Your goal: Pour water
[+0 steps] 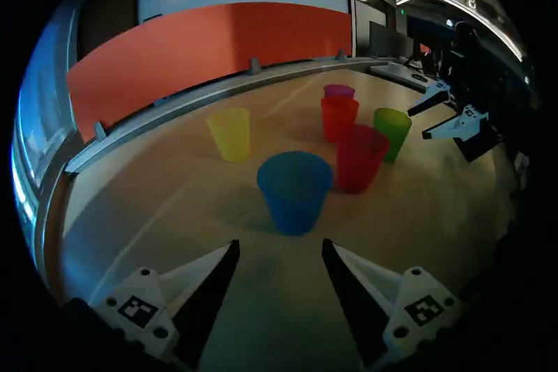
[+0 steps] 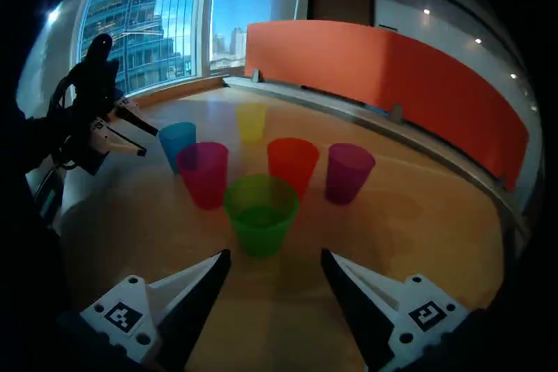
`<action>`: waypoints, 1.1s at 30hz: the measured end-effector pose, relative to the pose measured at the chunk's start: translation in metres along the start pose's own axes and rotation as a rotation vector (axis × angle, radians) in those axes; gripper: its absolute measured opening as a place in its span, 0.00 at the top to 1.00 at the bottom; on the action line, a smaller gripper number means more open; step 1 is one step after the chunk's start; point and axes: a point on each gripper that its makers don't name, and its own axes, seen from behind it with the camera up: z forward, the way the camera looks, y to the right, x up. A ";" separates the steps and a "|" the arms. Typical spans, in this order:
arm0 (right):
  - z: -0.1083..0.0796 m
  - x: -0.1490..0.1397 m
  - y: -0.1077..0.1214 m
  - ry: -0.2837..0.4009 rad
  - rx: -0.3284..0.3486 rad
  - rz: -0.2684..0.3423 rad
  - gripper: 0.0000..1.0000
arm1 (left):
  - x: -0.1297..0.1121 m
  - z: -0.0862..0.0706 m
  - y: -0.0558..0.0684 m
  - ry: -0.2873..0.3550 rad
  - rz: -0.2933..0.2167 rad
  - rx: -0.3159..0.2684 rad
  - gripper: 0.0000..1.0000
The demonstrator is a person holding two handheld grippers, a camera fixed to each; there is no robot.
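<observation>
Fingers of left gripper (image 1: pixel 280 246) spread wide, nothing between them; b/w square marker tags (image 1: pixel 137 309) on each. Blue cup (image 1: pixel 294 190) upright just ahead of tips, centred on gap. Right gripper (image 2: pixel 275 255) also spread, empty; green cup (image 2: pixel 261 222) upright just ahead, darker green low inside. Pink cup (image 2: pixel 204 173), red cup (image 2: pixel 293 162), purple cup (image 2: pixel 347 171) close-packed behind it, yellow cup (image 2: pixel 250 121) farther back. Wooden table (image 2: pixel 418 232) open to right of cluster; orange partition (image 2: pixel 390 65) along far edge.

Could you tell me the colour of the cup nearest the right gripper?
The cup is green, clearest in the right gripper view.
</observation>
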 end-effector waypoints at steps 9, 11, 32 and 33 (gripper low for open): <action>-0.021 0.003 0.004 0.046 -0.049 0.034 0.00 | 0.007 -0.027 -0.008 0.076 -0.054 0.056 0.13; -0.024 0.005 0.004 0.057 -0.058 0.041 0.00 | 0.009 -0.033 -0.011 0.095 -0.060 0.073 0.13; -0.048 0.039 0.042 0.235 -0.277 0.125 0.00 | 0.041 -0.080 -0.058 0.348 -0.154 0.302 0.13; -0.050 0.042 0.044 0.248 -0.291 0.125 0.00 | 0.043 -0.083 -0.060 0.364 -0.158 0.316 0.13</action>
